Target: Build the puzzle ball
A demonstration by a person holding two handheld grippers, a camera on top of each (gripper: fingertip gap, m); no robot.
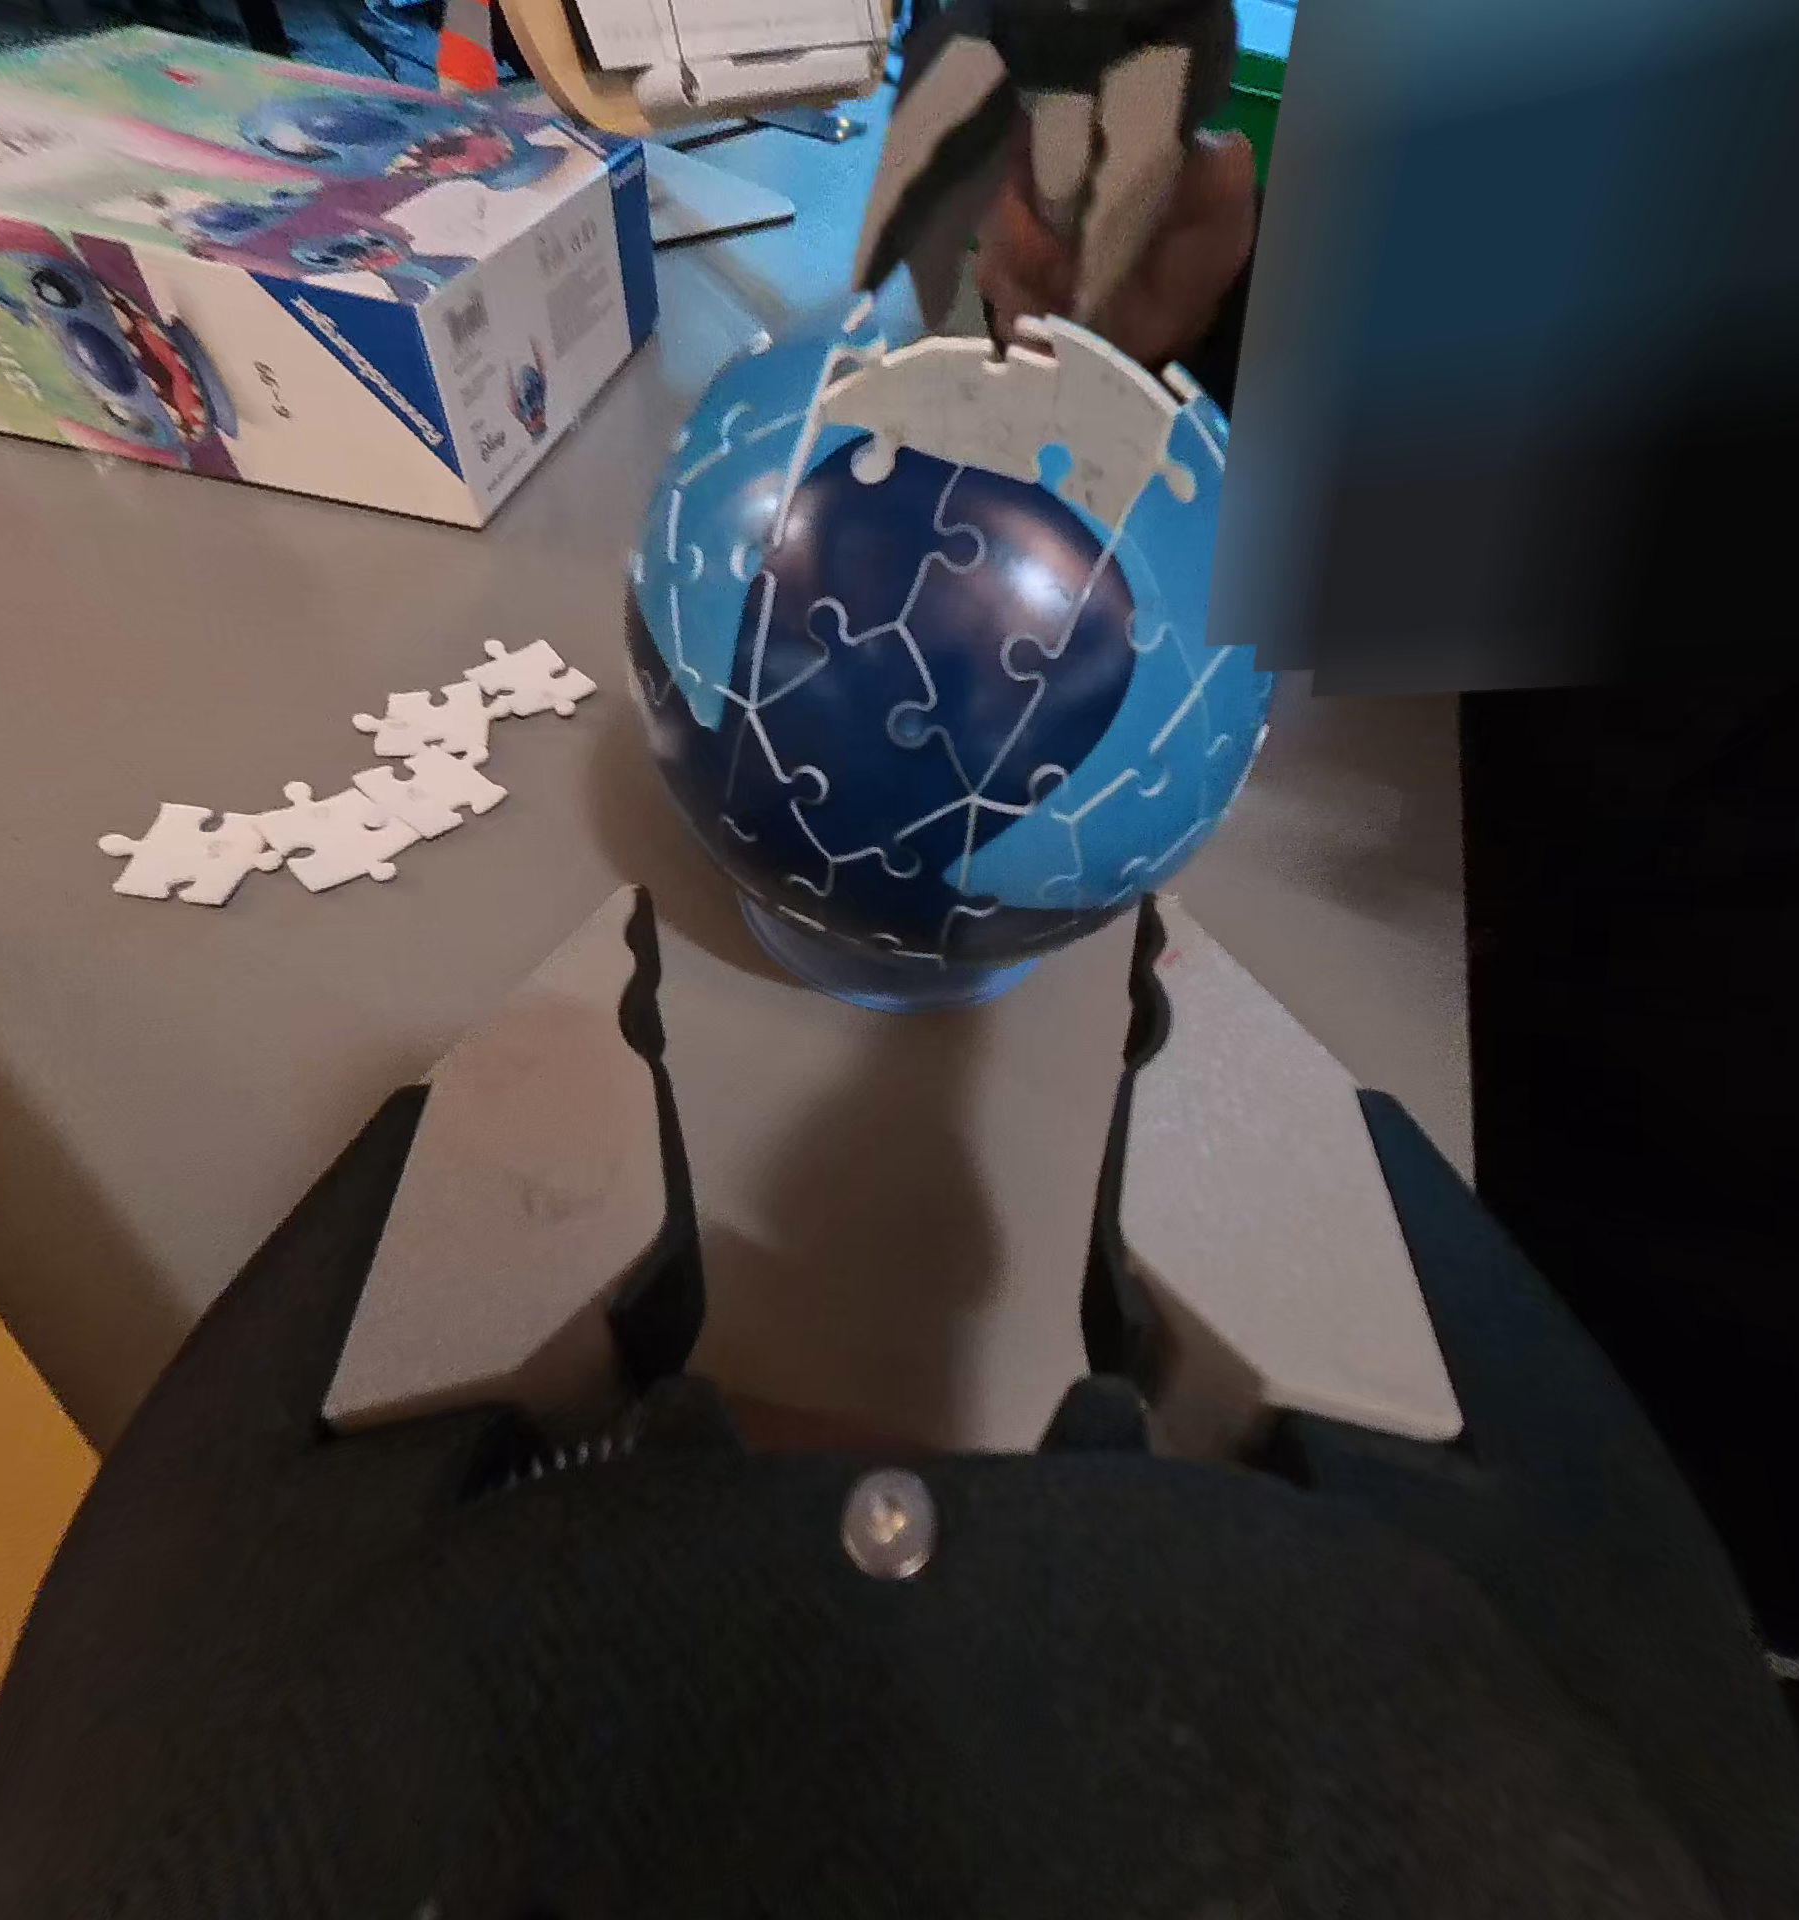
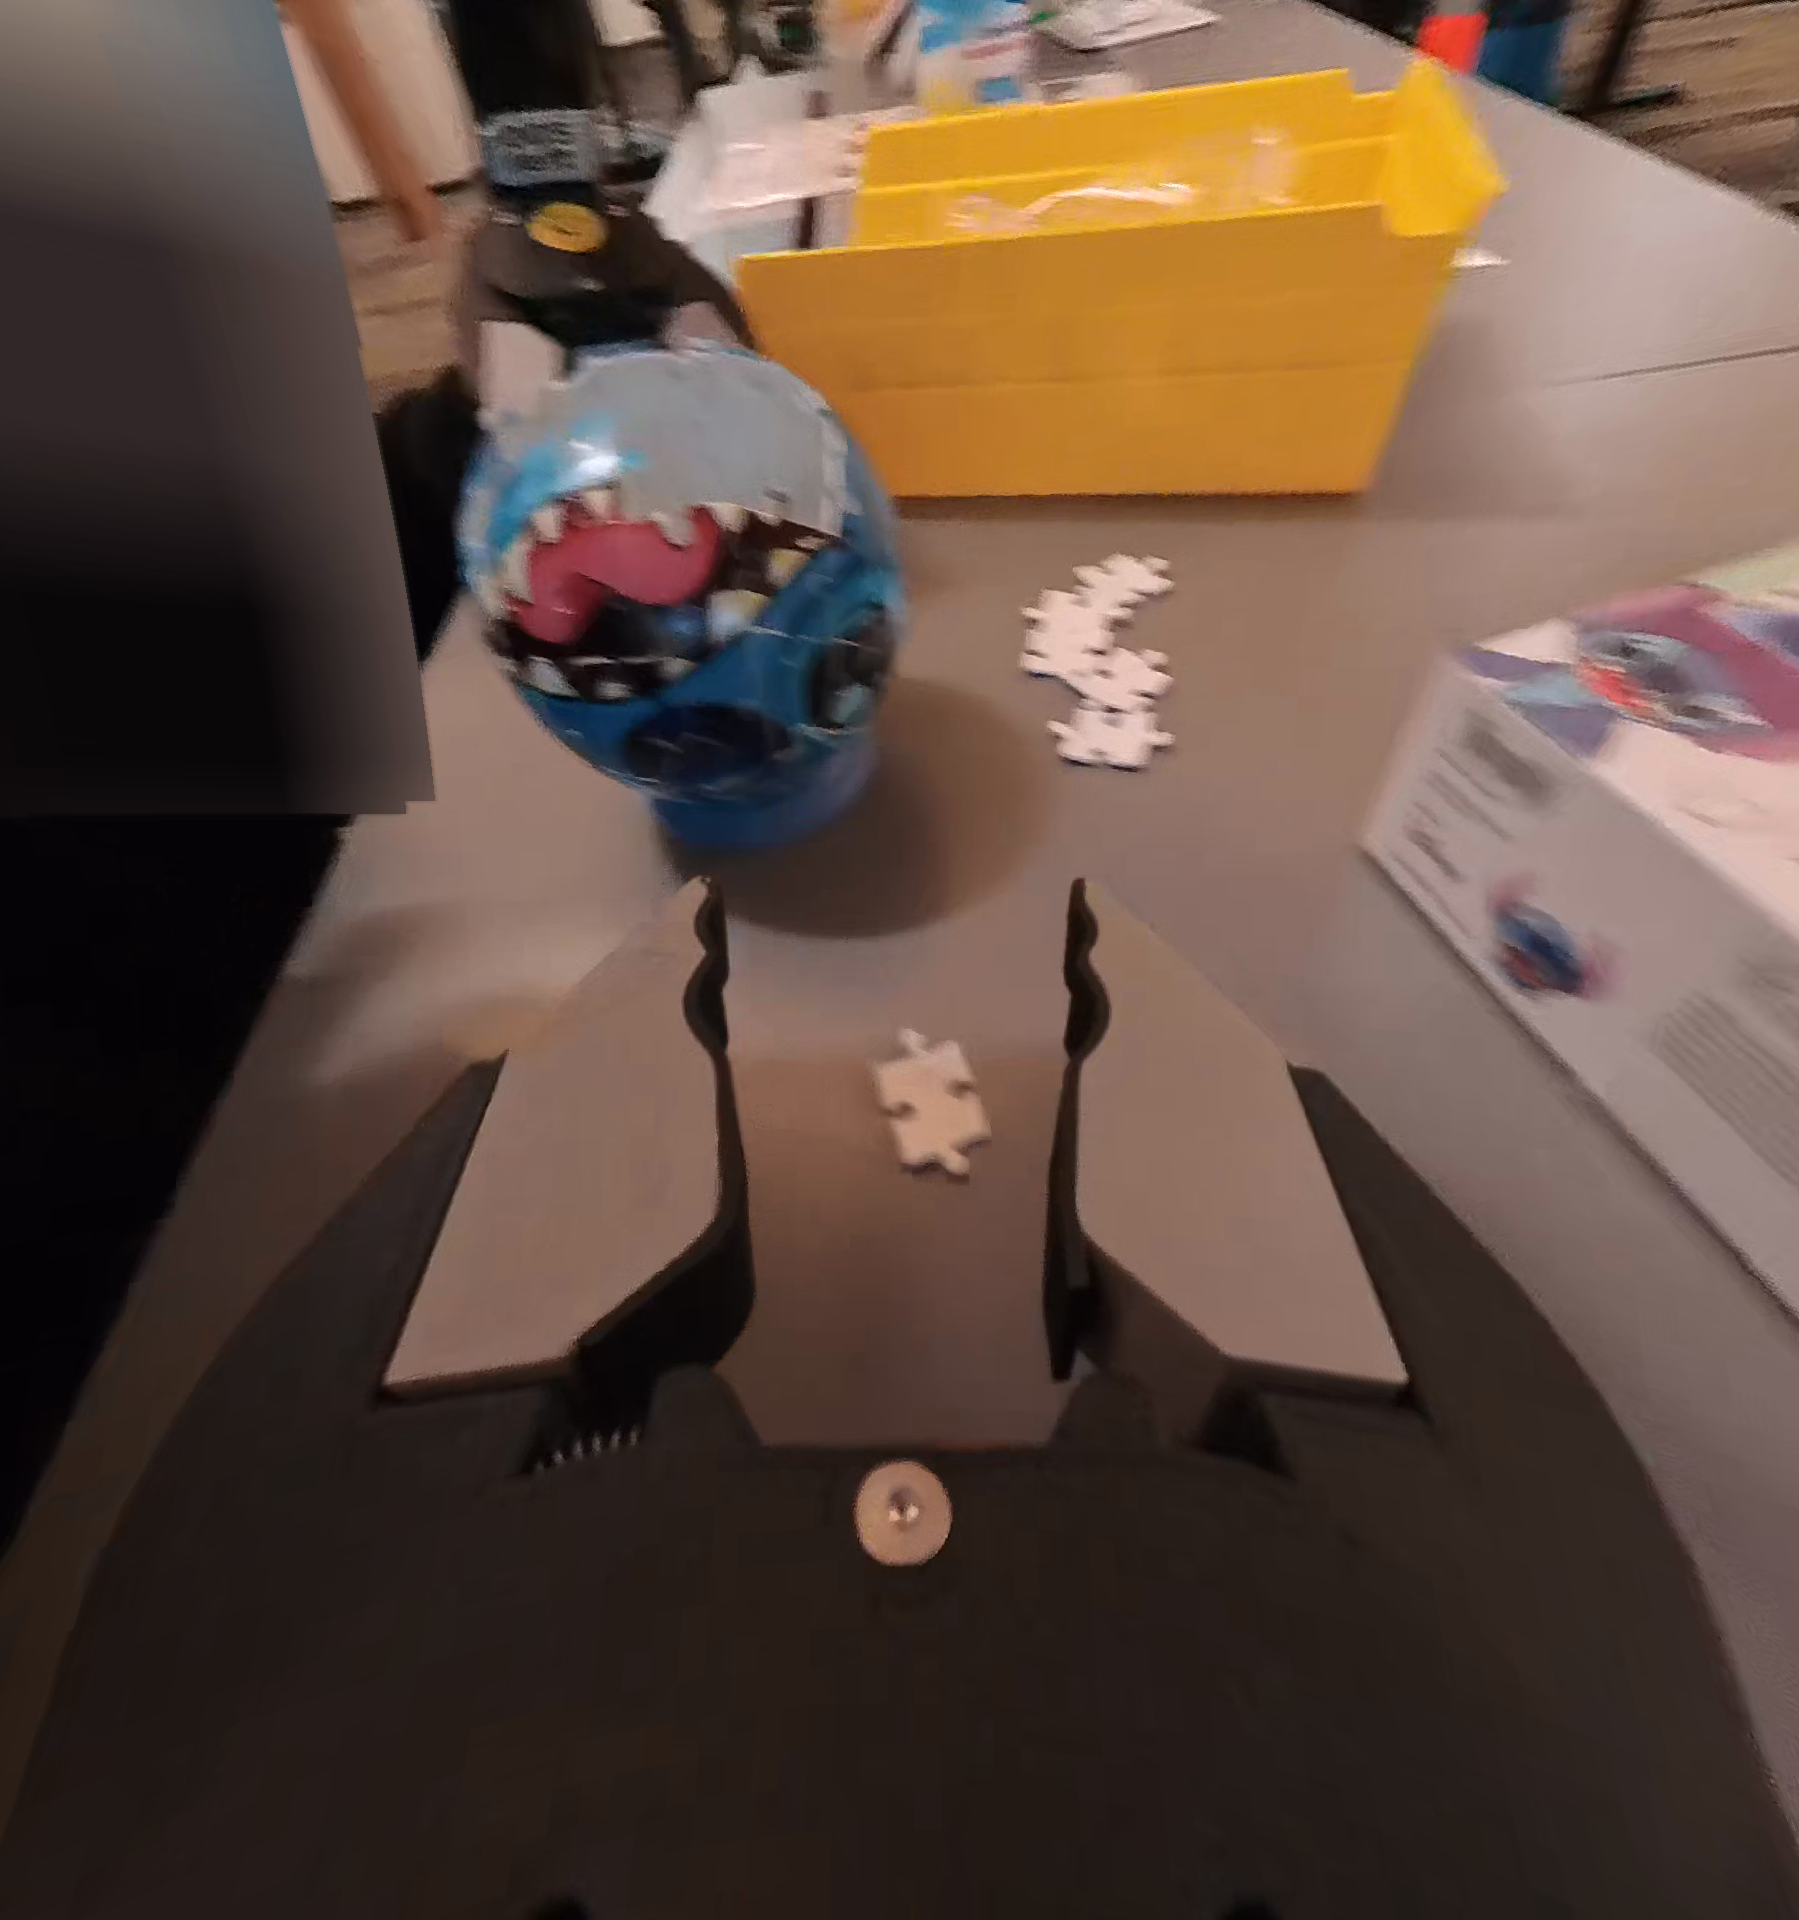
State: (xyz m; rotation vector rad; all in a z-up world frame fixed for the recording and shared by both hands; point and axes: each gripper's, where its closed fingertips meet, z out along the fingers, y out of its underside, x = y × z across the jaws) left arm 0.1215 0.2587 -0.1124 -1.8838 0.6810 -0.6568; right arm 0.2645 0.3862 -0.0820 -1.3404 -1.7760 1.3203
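The blue puzzle ball (image 1: 947,665) stands on a blue ring stand (image 1: 884,987) on the grey table. Its top is open, and the white backs of the rim pieces (image 1: 1020,400) show. My left gripper (image 1: 892,914) is open and empty, its tips just short of the stand. In the right wrist view the ball (image 2: 677,592) shows its printed mouth side, ahead and to the left. My right gripper (image 2: 892,894) is open and empty. One white loose piece (image 2: 931,1107) lies on the table between its fingers. The right gripper (image 1: 988,301) also shows behind the ball's top.
Several white face-down pieces (image 1: 355,779) lie left of the ball and also show in the right wrist view (image 2: 1097,655). The puzzle box (image 1: 303,260) lies at the back left and also shows in the right wrist view (image 2: 1653,831). A yellow bin (image 2: 1134,343) stands behind the ball. The table edge (image 2: 375,935) runs close on the left. Tip to tip, the grippers are about 20 cm apart.
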